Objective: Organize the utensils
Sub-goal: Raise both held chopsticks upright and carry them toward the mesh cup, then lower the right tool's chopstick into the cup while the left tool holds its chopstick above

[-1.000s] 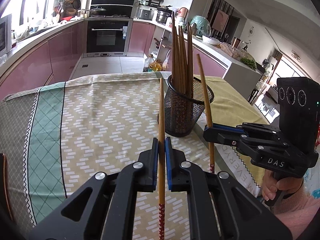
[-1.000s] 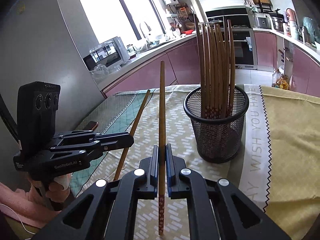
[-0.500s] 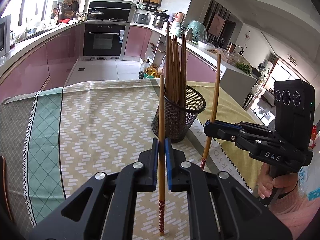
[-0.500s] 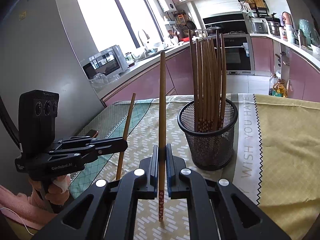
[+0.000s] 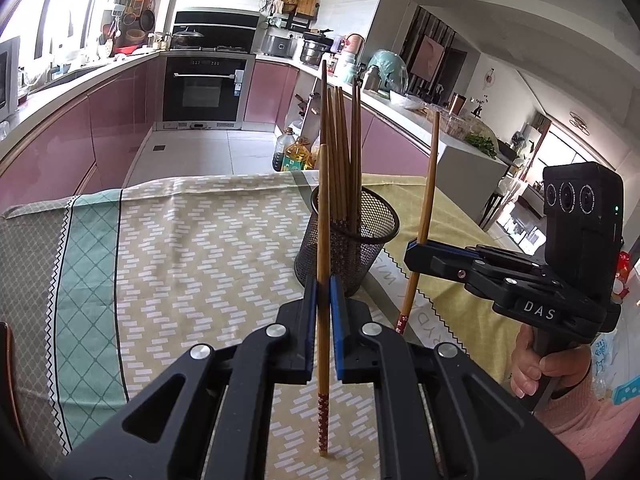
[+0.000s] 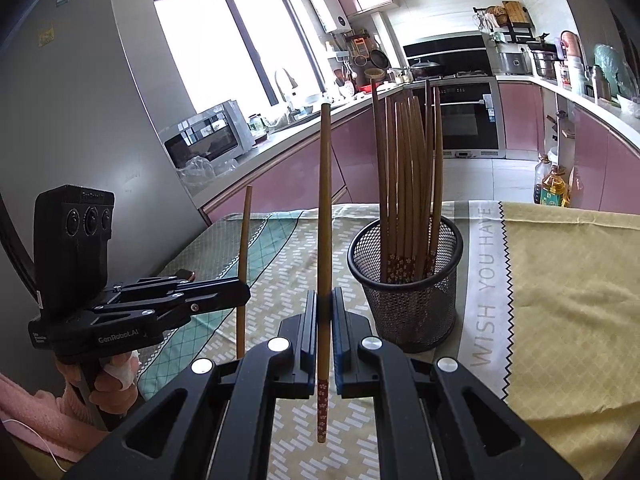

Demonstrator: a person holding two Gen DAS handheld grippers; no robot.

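Both chopsticks upright, basket ahead of both tools

I see the left tool point(image 5: 323, 312) clamped tight on a brown wooden chopstick with a red patterned end point(image 5: 323, 264), and the right tool point(image 6: 325, 328) pinched the same way on its twin wooden chopstick point(image 6: 325, 240). Both sticks stand near vertical, patterned ends down, clear of the desk point(image 5: 192, 240) and its zigzag-print cloth. The black wire-mesh cup point(image 6: 404, 280), already holding a bundle of brown chopsticks upright, sits ahead: slightly right of the left tool's stick, right of the right tool's. I judge the right tool nearer the rim. Each stick's long axis already matches the cup's, so the drop needs lift over the rim, not tilt.
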